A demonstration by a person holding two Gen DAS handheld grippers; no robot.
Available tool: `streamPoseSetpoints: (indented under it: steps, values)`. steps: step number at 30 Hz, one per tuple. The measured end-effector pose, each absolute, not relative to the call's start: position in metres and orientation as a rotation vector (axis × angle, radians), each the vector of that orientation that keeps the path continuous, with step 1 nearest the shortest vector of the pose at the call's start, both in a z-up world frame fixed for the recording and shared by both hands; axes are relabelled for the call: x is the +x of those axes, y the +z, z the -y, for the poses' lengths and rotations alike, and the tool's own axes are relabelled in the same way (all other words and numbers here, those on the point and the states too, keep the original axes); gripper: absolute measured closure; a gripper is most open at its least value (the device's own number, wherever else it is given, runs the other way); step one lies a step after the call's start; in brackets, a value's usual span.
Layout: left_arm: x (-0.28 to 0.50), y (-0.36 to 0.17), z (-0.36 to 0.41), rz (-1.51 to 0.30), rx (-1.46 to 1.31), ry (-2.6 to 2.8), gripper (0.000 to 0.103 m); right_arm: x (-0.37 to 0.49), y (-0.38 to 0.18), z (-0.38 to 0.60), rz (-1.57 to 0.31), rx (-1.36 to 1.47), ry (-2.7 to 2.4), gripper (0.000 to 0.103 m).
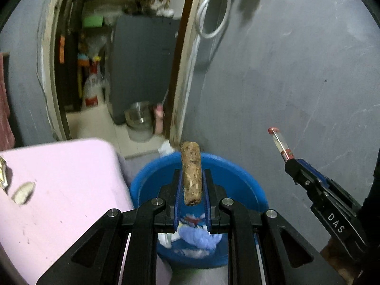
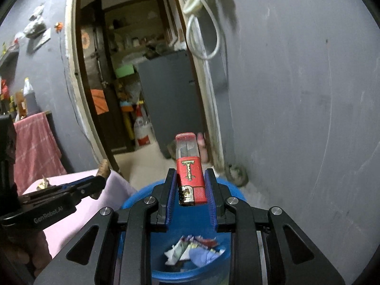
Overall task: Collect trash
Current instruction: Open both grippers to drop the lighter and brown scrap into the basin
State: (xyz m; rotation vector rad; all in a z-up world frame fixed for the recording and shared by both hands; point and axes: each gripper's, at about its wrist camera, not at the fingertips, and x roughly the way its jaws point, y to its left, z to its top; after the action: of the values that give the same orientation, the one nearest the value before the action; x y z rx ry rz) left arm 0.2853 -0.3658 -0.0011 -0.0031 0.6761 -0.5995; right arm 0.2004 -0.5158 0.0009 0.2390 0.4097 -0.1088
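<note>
My left gripper is shut on a brown cork-like stick and holds it above the blue bucket. My right gripper is shut on a red lighter above the same bucket. The bucket holds crumpled wrappers and blue cloth. In the left wrist view the right gripper is at the right with the lighter sticking up. In the right wrist view the left gripper is at the left with the stick.
A pink table stands left of the bucket with a pale scrap and a foil wrapper on it. A grey wall is behind and to the right. An open doorway leads to a cluttered room. White cables hang above.
</note>
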Motion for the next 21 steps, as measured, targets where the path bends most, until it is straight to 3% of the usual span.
streamPoseSetpoints:
  steps: [11,14,18,21]
  values:
    - [0.306,-0.032,0.371,-0.877,-0.026,-0.588,0.089,0.216,-0.020,0.518,-0.532,0.277,-0.078,0.080]
    - [0.308,-0.035,0.368,-0.897,-0.037,-0.584,0.082,0.219,-0.023,0.518,-0.553,0.277,-0.072,0.080]
    - [0.306,-0.032,0.360,-0.886,-0.061,-0.573,0.077,0.217,-0.020,0.517,-0.541,0.279,-0.074,0.069]
    - [0.305,-0.022,0.347,-0.847,-0.076,-0.560,0.068,0.217,-0.012,0.516,-0.514,0.278,-0.076,0.067]
